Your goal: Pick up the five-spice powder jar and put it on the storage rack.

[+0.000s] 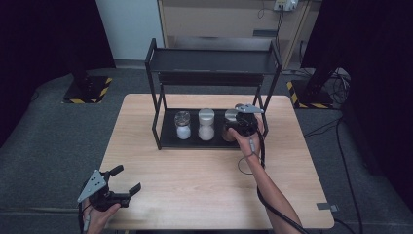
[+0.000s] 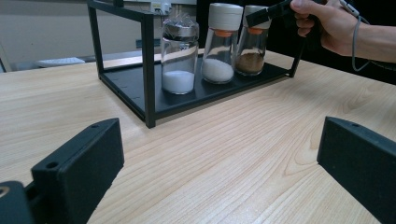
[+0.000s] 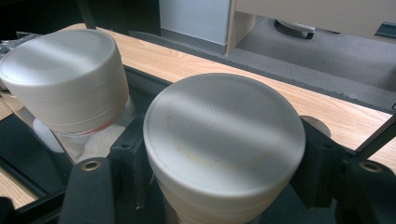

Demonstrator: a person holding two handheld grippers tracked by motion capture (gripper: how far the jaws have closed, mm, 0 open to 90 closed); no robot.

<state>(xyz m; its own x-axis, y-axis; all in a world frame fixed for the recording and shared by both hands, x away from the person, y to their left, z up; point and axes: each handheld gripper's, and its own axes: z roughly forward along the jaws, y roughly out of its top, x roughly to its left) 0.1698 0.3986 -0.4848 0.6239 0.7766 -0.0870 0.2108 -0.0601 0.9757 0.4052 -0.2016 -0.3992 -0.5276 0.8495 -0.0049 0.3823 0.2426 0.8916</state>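
Right gripper (image 3: 224,154): jaws clamped on the white cap of the brown-spice jar (image 3: 224,135), directly beneath it at the rack (image 1: 168,139) lower shelf's right end.
Handling: glass, probably light, smooth, breakable.
Hold: cap sides, squarely.
Neighbour: white-capped jar (image 3: 65,79) just beside.
Left gripper (image 1: 113,191): wide open, empty.

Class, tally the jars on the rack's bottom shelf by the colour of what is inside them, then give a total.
White contents: 2, the foil-topped jar and the middle jar
Brown contents: 1, the brown-powder jar, held at its lid by the right gripper
Total: 3
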